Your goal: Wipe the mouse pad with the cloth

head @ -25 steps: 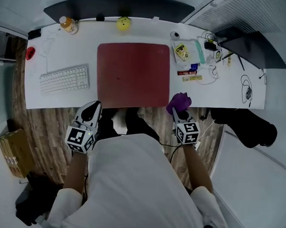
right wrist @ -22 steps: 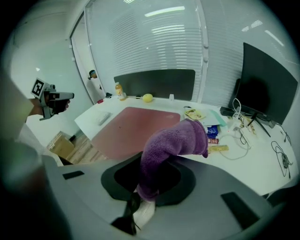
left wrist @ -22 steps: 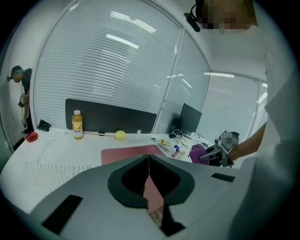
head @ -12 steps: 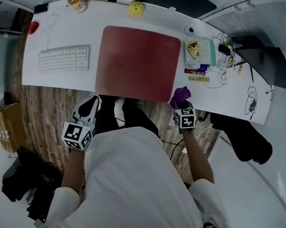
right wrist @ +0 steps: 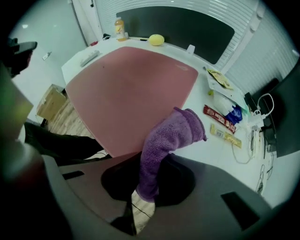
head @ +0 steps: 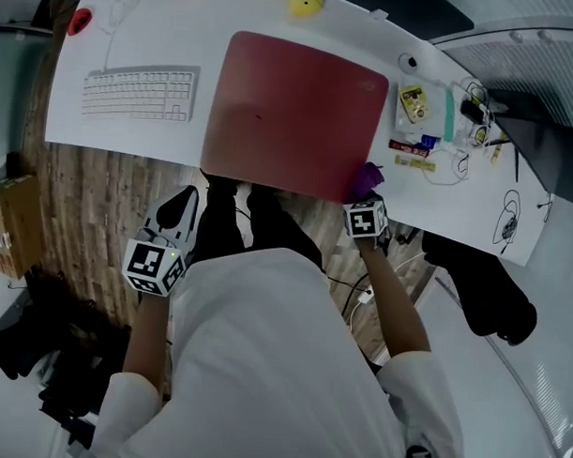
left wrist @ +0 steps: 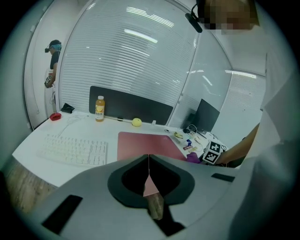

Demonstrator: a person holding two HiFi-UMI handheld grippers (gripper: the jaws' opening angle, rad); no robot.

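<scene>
Near the lower-right corner of the red rectangular mouse pad (head: 295,111), the right tool (right wrist: 143,190) clamps the purple fleecy cloth (right wrist: 168,136) (wiping seemingly not begun); the left tool (left wrist: 149,176) is closed, empty.

The right gripper (right wrist: 146,185) has its fingers (right wrist: 180,180) pinched on a purple cloth (right wrist: 171,133), whose free end arches forward over the near edge of the red mouse pad (right wrist: 131,89) on the white worktop (right wrist: 201,145).
</scene>
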